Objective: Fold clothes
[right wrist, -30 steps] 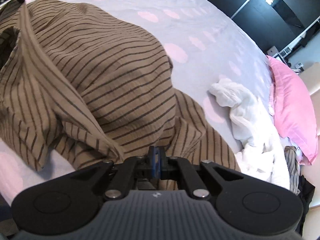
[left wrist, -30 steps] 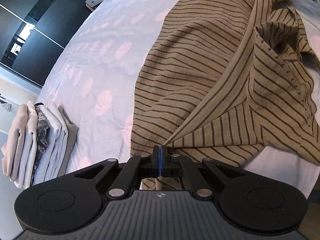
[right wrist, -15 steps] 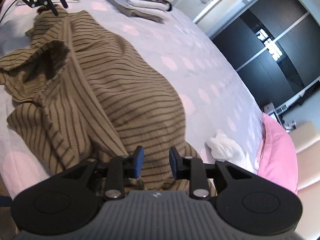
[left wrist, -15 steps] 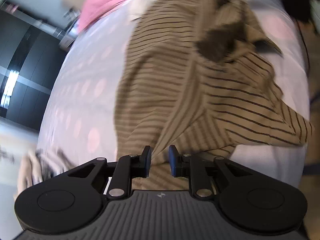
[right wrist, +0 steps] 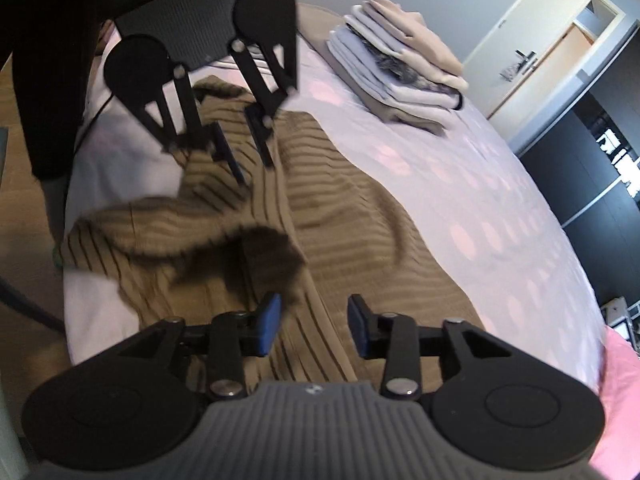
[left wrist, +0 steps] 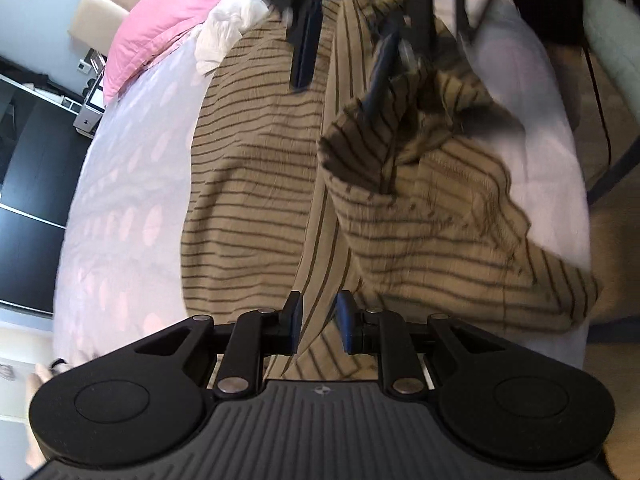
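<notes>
A tan shirt with dark stripes (left wrist: 256,184) lies spread and partly rumpled on the bed; it also shows in the right wrist view (right wrist: 352,232). My left gripper (left wrist: 318,322) is open and empty, just above one end of the shirt. My right gripper (right wrist: 314,326) is open and empty above the opposite end. Each gripper appears in the other's view: the right one (left wrist: 340,60) at the far end of the shirt, the left one (right wrist: 248,160) likewise, both blurred.
The bed has a lilac sheet with pink dots (right wrist: 480,200). A stack of folded clothes (right wrist: 400,68) sits on its far corner. A pink pillow (left wrist: 168,20) and crumpled white cloth (left wrist: 224,36) lie near the head. Dark wardrobes (left wrist: 24,200) stand beside the bed.
Both grippers have opened and let go of the shirt, then lifted and turned toward each other. The shirt now lies loose on the bed.
</notes>
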`<action>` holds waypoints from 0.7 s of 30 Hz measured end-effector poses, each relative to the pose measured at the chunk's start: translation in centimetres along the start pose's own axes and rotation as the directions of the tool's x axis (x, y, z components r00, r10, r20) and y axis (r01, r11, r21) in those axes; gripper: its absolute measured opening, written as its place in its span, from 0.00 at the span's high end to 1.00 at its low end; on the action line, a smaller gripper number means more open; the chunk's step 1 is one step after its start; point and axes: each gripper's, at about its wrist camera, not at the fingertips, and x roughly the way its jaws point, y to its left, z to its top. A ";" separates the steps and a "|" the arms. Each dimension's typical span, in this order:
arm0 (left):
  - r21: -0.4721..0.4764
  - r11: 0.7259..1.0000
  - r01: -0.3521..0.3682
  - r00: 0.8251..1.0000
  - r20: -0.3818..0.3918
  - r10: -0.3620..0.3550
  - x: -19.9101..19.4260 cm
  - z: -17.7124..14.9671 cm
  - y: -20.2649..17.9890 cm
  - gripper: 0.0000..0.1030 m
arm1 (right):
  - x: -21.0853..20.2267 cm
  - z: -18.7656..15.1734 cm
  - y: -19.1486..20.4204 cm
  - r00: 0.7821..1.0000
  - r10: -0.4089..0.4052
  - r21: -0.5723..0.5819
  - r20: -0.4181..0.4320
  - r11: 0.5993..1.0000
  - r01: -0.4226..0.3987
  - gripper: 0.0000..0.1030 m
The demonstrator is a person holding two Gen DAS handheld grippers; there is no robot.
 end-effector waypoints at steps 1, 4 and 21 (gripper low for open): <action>-0.015 1.000 0.009 1.000 0.005 -0.009 0.1 0.0 0.1 0.83 | 0.6 0.4 0.3 1.000 0.001 -0.013 0.002 1.000 -0.001 0.50; -0.047 0.998 0.035 0.999 0.017 -0.034 0.4 -0.5 0.3 0.83 | 2.5 1.2 1.3 1.000 0.009 -0.084 -0.007 0.996 -0.009 0.43; -0.006 1.000 0.026 0.997 0.072 -0.025 0.2 -2.2 0.3 0.65 | 5.4 3.4 4.0 0.994 0.072 -0.299 0.077 0.953 -0.046 0.96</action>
